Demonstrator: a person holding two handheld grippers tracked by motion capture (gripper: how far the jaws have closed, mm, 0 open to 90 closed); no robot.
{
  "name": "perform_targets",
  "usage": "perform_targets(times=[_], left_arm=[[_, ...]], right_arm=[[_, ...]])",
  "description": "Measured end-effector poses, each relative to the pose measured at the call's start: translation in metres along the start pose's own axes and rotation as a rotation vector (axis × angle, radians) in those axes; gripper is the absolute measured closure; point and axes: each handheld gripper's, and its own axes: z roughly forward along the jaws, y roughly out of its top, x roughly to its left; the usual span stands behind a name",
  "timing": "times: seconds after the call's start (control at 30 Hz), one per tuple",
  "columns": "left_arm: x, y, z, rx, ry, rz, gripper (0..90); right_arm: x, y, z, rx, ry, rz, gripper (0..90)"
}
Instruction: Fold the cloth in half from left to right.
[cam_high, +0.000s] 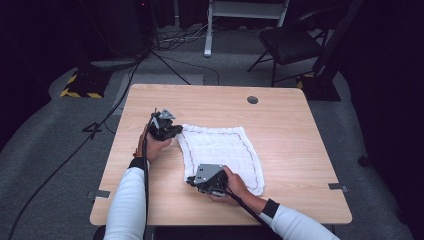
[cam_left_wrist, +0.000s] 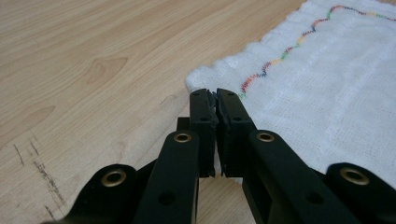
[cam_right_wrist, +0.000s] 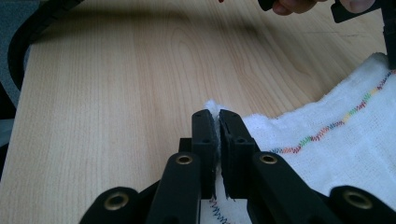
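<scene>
A white cloth (cam_high: 220, 150) with a wavy multicolour stitched border lies flat on the wooden table (cam_high: 290, 125). My left gripper (cam_high: 176, 131) is at the cloth's far left corner. In the left gripper view its jaws (cam_left_wrist: 215, 95) are closed together over the cloth's edge (cam_left_wrist: 327, 93), just inside the corner. My right gripper (cam_high: 192, 182) is at the near left corner. In the right gripper view its jaws (cam_right_wrist: 215, 114) pinch the cloth (cam_right_wrist: 336, 140), with a white tuft poking out between the tips. The left hand and its gripper (cam_right_wrist: 355, 9) show at the top right of that view.
A round cable hole (cam_high: 252, 99) sits near the table's far edge. Tape marks (cam_high: 101, 193) lie at the table's near corners. Bare wood lies to the left of the cloth. Behind the table stand a folding chair (cam_high: 290, 42) and a white stand, with cables on the floor.
</scene>
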Motion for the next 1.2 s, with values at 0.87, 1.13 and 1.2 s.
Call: perform_targets(times=[0.87, 1.13, 1.2], left_arm=[[-0.034, 0.046, 0.025, -0.026, 0.004, 0.057, 85.6], [-0.041, 0.057, 0.031, -0.029, 0.006, 0.061, 85.5], [-0.044, 0.060, 0.034, -0.029, -0.006, 0.059, 85.5]], right_arm=[[-0.022, -0.019, -0.067, -0.070, -0.098, 0.102, 85.4], [-0.025, -0.033, -0.090, -0.076, -0.131, 0.127, 85.4], [-0.026, -0.036, -0.096, -0.079, -0.144, 0.134, 85.4]])
